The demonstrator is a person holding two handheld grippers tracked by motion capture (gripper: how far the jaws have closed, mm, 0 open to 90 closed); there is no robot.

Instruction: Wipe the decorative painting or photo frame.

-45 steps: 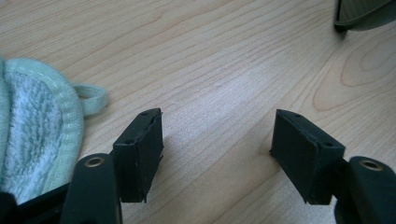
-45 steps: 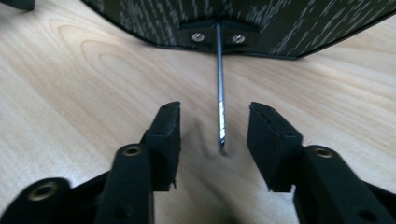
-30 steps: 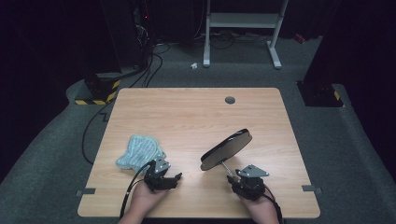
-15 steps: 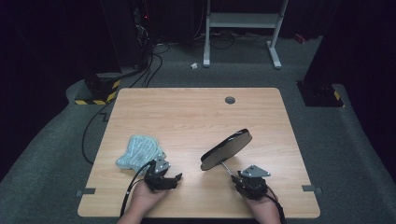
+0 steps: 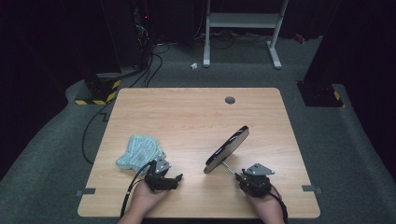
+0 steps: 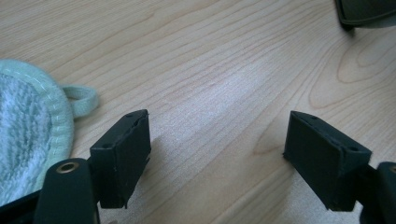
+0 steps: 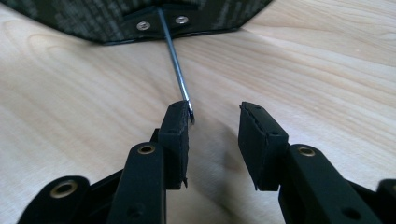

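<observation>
A black oval disc (image 5: 227,148) stands tilted on the table (image 5: 196,116), right of centre, with a thin metal rod (image 5: 229,167) running from its underside toward me. My right gripper (image 5: 240,176) sits at the rod's near end. In the right gripper view the rod (image 7: 175,60) ends at the tip of one of the fingers (image 7: 176,126); the jaws (image 7: 215,116) have just been closing a little and stand apart, gripping nothing. A pale green cloth (image 5: 139,150) lies at the left. Beside it my left gripper (image 5: 173,178) has just been opening, wide over bare wood (image 6: 217,130).
A round cable hole (image 5: 229,100) sits near the table's far edge. Beyond the table stand a white metal frame (image 5: 243,21) and cables (image 5: 154,60) on the grey floor. The cloth's edge and loop (image 6: 79,95) lie just beside the left gripper's jaw.
The right gripper has shifted slightly toward the near right. The left gripper's jaws look a little wider. Disc and cloth have stayed put.
</observation>
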